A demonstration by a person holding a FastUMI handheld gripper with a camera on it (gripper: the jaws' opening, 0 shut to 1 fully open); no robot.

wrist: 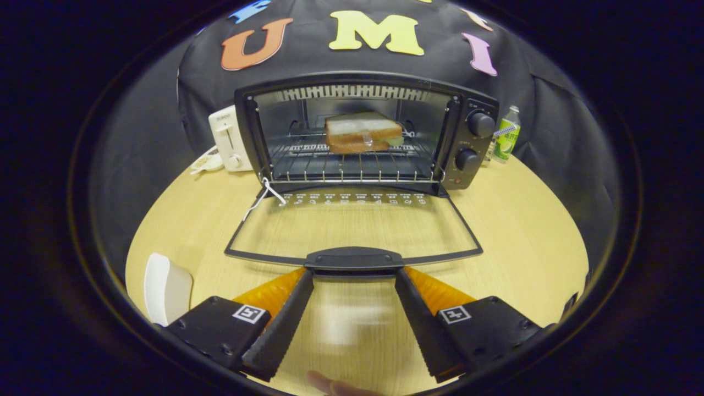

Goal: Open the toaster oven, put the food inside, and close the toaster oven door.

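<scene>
The toaster oven (pixel 366 132) stands at the far side of the round wooden table (pixel 522 231), against the black cloth wall, with its door (pixel 355 231) folded fully down so the glass pane lies flat toward the camera. Inside, on the wire rack (pixel 346 165), sits the food (pixel 363 132): a slab of bread wrapped in clear film (what the greenish bit at its right end is cannot be made out). A white string (pixel 264 197) hangs from the door's left hinge corner onto the table.

The door's dark handle (pixel 355 258) lies just ahead of the gripper (pixel 355 274), whose fingers are spread apart, one tip near each end of the handle; whether the tips touch it is hard to tell. Nothing is clamped between them, just bare, blurred tabletop.

Two knobs (pixel 474 142) sit on the oven's right panel. A white pop-up toaster (pixel 230 137) stands just left of the oven, partly hidden behind it, with a small white dish (pixel 207 161) beside it. A green-labelled bottle (pixel 507 135) stands to the oven's right. A white object (pixel 166 289), cut off, lies left of the left finger. A fingertip (pixel 330 384) peeks in below the fingers.
</scene>
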